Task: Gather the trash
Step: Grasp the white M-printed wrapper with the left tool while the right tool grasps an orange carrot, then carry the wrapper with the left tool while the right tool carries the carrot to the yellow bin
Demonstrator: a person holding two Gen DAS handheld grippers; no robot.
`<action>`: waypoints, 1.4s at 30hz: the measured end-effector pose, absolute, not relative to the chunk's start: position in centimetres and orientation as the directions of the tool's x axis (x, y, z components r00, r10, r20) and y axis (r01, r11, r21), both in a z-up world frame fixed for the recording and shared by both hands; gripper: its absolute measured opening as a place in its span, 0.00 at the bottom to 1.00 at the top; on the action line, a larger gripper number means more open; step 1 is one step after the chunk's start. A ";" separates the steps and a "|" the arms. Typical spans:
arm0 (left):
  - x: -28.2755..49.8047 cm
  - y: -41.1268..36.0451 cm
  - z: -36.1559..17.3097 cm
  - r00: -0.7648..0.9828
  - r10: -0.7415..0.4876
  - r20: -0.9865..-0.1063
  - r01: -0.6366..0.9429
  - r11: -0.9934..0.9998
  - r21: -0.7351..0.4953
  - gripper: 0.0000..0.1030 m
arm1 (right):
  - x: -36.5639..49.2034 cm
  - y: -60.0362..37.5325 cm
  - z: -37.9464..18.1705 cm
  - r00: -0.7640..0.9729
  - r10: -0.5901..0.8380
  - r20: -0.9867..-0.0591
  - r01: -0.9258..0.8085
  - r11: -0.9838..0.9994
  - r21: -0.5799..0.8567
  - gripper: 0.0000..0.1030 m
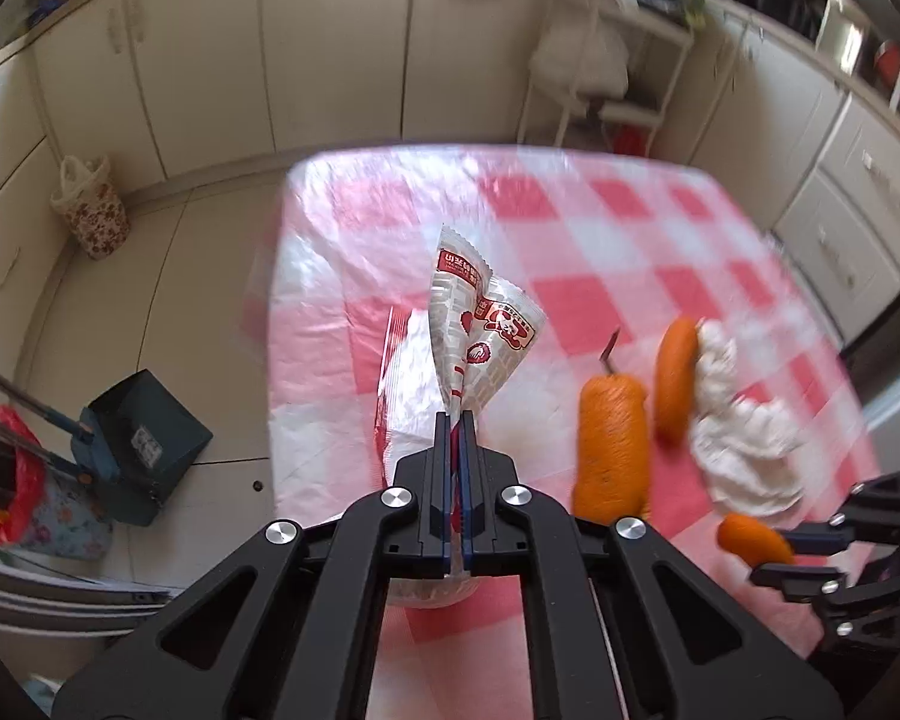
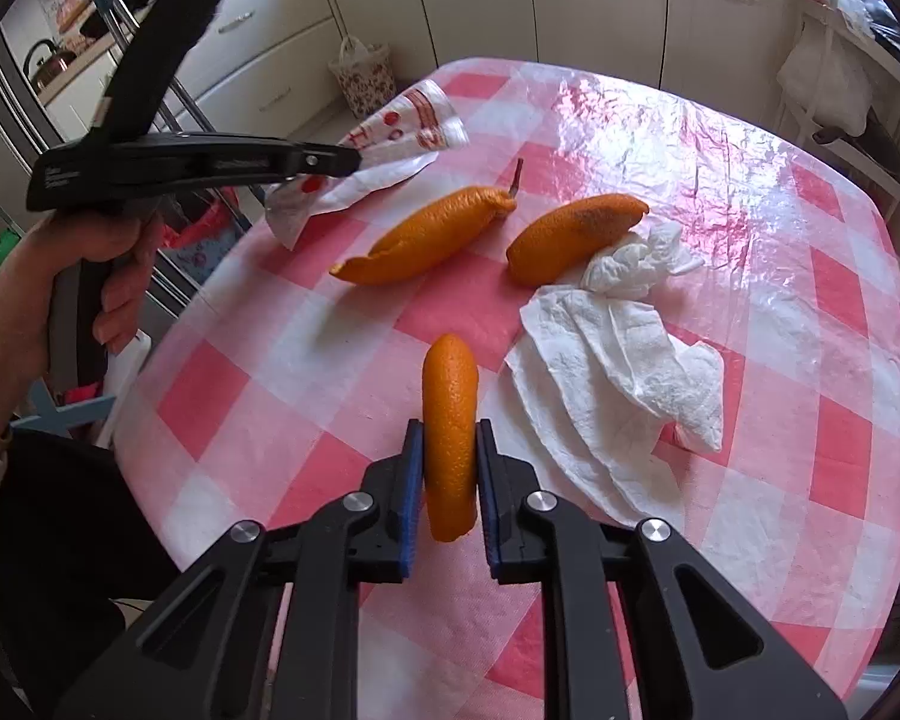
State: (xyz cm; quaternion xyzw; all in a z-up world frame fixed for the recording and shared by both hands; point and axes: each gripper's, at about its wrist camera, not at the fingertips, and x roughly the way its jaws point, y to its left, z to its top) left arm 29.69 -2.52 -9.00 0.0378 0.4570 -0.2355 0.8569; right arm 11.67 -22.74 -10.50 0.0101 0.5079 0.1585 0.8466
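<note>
While the left claw pinches a snack wrapper near the desk's left edge, the right claw grips an orange peel by the crumpled tissue; two more peels lie between, and only the right view shows the hand, perhaps bare

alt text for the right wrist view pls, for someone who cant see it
The right gripper is closed on a curled orange peel above a pink-and-white checked table. Two more peels, crumpled tissues and, at left, the left gripper pinching a wrapper lie beyond.
</note>
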 end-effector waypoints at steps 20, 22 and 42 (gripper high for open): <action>17.7 -1.3 -2.0 0.517 -0.687 -0.511 0.466 0.726 -0.505 0.02 | 9.5 -29.1 -5.3 0.636 0.475 -0.609 -0.153 0.850 0.504 0.17; 17.3 -2.0 -2.3 0.506 -0.692 -0.515 0.475 0.721 -0.504 0.02 | 9.0 -29.5 -4.9 0.645 0.475 -0.599 -0.152 0.848 0.508 0.17; 9.7 -20.9 2.3 0.251 -0.827 -0.504 0.751 0.494 -0.438 0.02 | -4.9 -46.3 -3.0 0.842 0.299 -0.449 0.078 0.756 0.649 0.19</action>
